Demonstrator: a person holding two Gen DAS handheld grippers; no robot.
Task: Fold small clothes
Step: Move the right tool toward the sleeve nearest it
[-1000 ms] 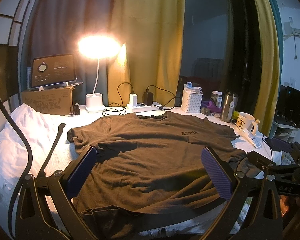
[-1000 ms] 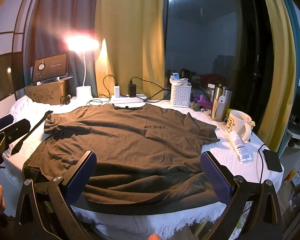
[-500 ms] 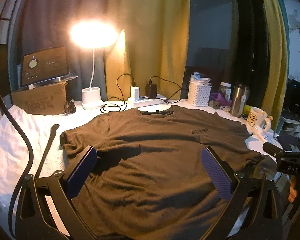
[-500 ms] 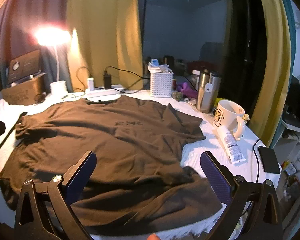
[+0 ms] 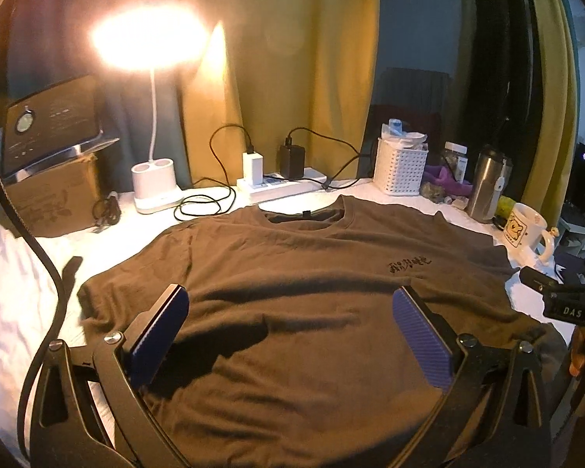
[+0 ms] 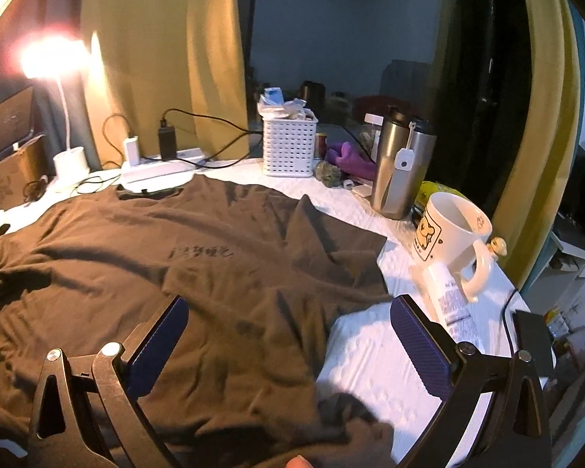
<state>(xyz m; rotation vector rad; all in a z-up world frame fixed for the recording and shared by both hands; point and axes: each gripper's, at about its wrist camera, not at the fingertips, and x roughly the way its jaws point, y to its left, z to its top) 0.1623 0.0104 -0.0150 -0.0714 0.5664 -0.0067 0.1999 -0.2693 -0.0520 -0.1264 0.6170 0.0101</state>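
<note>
Both grippers, left gripper (image 5: 290,335) and right gripper (image 6: 288,345), gape empty over the t-shirt (image 6: 156,273); your sweep may topple the mug (image 6: 450,230).

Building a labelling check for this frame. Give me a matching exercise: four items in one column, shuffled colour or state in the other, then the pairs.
Items:
1. T-shirt
2. Desk lamp
3. Basket
4. Tumbler

Descriptions:
A. switched on, glowing
B. white, perforated walls
C. brown, spread flat on the white cover
D. steel, upright behind the mug

Pairs: 1-C, 2-A, 3-B, 4-D

The mug is white with a cartoon print.
</note>
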